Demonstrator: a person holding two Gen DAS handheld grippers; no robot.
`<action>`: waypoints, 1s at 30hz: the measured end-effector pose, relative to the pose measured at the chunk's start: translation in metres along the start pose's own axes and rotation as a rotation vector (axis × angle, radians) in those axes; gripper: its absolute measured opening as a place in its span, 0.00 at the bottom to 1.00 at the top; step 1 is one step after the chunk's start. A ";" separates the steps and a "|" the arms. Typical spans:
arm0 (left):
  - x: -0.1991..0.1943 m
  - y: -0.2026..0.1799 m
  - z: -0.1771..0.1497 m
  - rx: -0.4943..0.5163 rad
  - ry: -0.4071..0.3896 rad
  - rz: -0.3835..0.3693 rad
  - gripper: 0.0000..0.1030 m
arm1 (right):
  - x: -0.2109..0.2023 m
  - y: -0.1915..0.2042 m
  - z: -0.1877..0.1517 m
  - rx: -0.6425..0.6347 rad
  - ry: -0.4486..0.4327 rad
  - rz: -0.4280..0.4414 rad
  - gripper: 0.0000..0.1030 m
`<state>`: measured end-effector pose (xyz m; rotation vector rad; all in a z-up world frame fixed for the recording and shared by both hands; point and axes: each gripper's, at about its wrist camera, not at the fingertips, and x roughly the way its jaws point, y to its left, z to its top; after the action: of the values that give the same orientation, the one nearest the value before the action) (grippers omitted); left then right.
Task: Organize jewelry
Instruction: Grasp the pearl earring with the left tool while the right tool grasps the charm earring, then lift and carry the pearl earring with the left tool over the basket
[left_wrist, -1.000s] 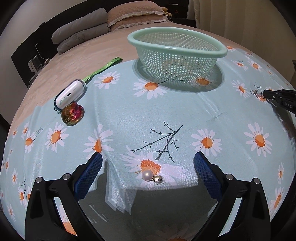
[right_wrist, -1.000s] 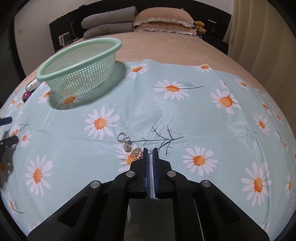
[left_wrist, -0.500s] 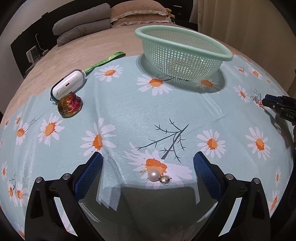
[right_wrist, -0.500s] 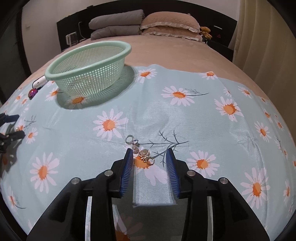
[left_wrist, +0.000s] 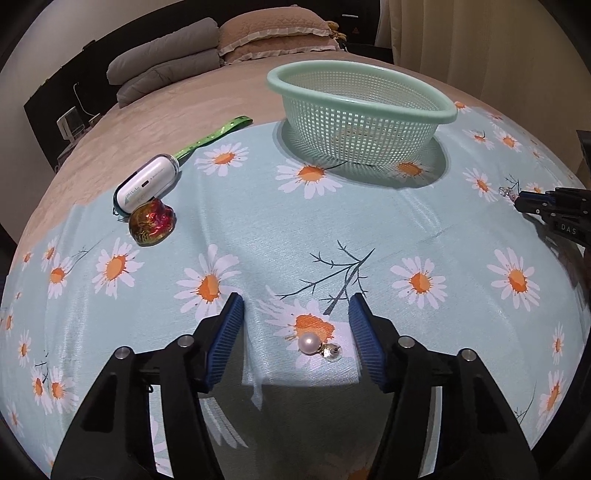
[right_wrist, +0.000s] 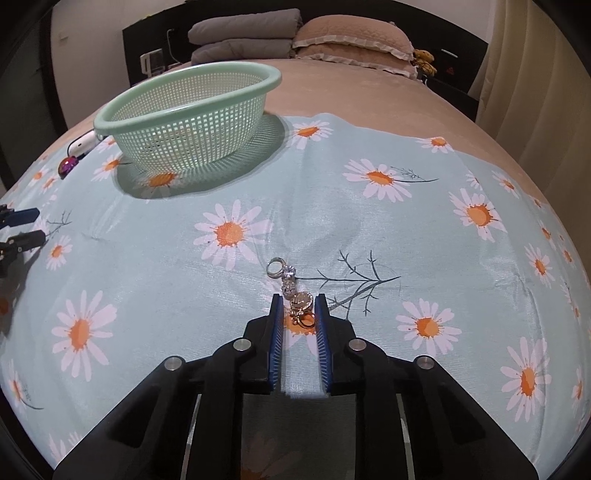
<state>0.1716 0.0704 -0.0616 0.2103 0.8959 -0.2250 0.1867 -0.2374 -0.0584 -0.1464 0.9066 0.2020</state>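
Right tongs just narrowed around the gold earring cluster; pads bracket it, contact unclear. Left tongs just closed to half width, pearl earring loose between pads. Close both low to the cloth, without pinching fabric. Basket at 12 o'clock from left tongs, 10 from right: clear lanes, lift over rim.
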 end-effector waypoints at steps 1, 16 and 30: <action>-0.003 0.001 0.000 -0.001 -0.006 -0.010 0.54 | 0.000 0.000 0.000 0.002 0.001 0.005 0.13; 0.004 0.001 -0.005 -0.032 0.075 -0.118 0.21 | -0.005 -0.022 -0.002 0.089 0.028 0.025 0.09; -0.035 0.005 -0.026 -0.031 0.080 -0.154 0.20 | -0.014 -0.031 -0.004 0.117 0.030 0.022 0.08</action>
<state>0.1325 0.0858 -0.0490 0.1225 0.9955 -0.3475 0.1828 -0.2700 -0.0483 -0.0304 0.9475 0.1671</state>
